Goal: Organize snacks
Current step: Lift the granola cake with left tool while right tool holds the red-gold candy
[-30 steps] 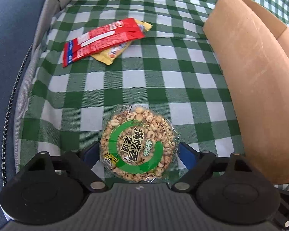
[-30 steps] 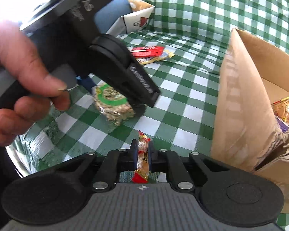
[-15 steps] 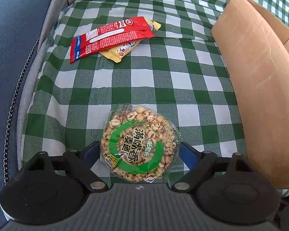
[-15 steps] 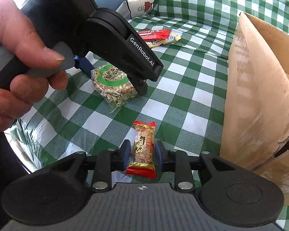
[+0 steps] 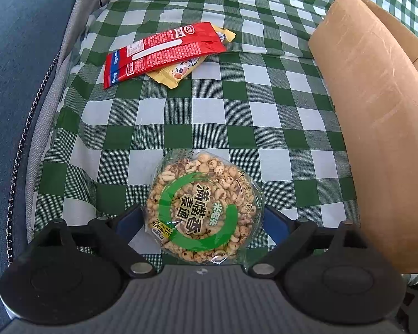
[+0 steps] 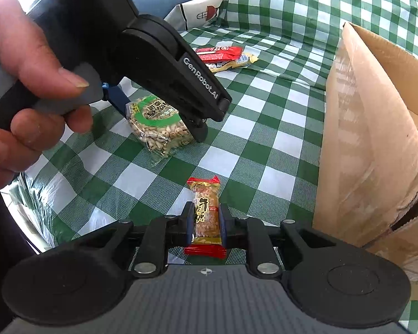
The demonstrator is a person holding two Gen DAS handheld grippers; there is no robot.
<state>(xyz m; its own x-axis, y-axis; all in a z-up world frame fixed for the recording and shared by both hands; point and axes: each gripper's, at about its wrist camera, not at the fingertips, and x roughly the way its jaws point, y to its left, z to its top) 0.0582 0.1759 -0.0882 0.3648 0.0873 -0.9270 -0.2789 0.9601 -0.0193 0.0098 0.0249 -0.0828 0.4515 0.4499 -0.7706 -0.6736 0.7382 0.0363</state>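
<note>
A round puffed-grain cake [image 5: 203,206] in clear wrap with a green ring lies on the green checked cloth [image 5: 209,111]. My left gripper [image 5: 202,214] straddles it, jaws wide and still opening, blue pads just off its sides. The right wrist view shows that left gripper [image 6: 158,117] over the cake [image 6: 156,122], held by a hand [image 6: 22,83]. My right gripper [image 6: 207,217] is closing, its pads pressing both sides of a small peanut candy bar [image 6: 204,194] with red ends. An open cardboard box [image 6: 362,139] stands to the right.
A red snack packet [image 5: 164,53] lies over a yellow one [image 5: 178,72] farther back on the cloth. The box wall [image 5: 376,111] rises close on the right. A blue cushion [image 5: 14,83] borders the left, and a white printed bag [image 6: 200,11] sits at the back.
The right gripper opened, leaving the candy bar flat between its jaws, then closed on it again. The left jaws spread slightly wider around the cake.
</note>
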